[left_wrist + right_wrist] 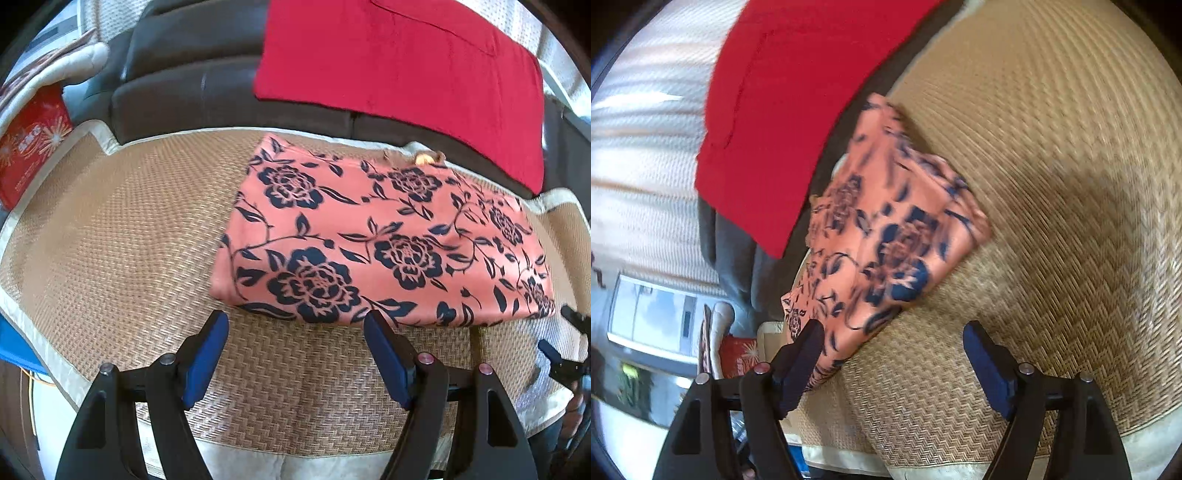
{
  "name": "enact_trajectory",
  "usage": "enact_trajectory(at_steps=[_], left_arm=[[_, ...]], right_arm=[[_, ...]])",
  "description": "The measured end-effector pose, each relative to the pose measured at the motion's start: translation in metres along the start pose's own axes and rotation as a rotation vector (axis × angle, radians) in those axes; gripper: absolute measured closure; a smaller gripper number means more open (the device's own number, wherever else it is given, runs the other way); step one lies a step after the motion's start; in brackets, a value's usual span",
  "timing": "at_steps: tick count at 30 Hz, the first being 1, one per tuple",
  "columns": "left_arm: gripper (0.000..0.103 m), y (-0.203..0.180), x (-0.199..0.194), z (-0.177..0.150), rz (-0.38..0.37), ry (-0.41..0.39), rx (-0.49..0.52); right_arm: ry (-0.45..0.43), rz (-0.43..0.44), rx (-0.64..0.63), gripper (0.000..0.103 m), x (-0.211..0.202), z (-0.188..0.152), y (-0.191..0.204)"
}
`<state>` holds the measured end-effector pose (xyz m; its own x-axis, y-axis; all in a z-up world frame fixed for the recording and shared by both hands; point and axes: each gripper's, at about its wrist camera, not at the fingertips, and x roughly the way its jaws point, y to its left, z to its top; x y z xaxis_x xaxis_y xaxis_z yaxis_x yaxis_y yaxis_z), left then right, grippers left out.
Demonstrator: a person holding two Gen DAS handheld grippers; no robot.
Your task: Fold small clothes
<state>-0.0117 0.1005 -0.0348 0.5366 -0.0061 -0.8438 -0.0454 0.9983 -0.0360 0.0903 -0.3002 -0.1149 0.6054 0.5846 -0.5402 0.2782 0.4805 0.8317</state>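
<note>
A salmon-pink garment with dark blue flowers [384, 240] lies folded flat into a rectangle on a woven straw mat [122, 236]. My left gripper [295, 325] hovers open just in front of the garment's near edge, nothing between its blue pads. At the right rim of the left wrist view, my right gripper [565, 332] shows beside the garment's right corner. In the blurred, rolled right wrist view the same garment [886, 229] lies ahead of my right gripper [894, 334], which stands open over the mat [1052, 184], its left finger in front of the cloth's near corner.
A red cloth [402, 70] hangs over a dark sofa [192, 70] behind the mat. A red printed box [29, 147] stands at the left. The mat's pale border [48, 354] marks its near edge. A white textured cover [646, 184] lies past the red cloth [783, 110].
</note>
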Motion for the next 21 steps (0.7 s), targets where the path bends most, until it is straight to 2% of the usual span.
enact_trajectory(at_steps=[9, 21], left_arm=[[0.027, -0.033, 0.012, 0.014, -0.010, 0.004, 0.023], [0.027, -0.043, 0.024, 0.023, -0.018, 0.011, 0.008]], right_arm=[[-0.054, 0.083, 0.116, 0.022, 0.013, 0.037, -0.002], [-0.055, 0.066, 0.104, 0.020, 0.027, 0.050, 0.010]])
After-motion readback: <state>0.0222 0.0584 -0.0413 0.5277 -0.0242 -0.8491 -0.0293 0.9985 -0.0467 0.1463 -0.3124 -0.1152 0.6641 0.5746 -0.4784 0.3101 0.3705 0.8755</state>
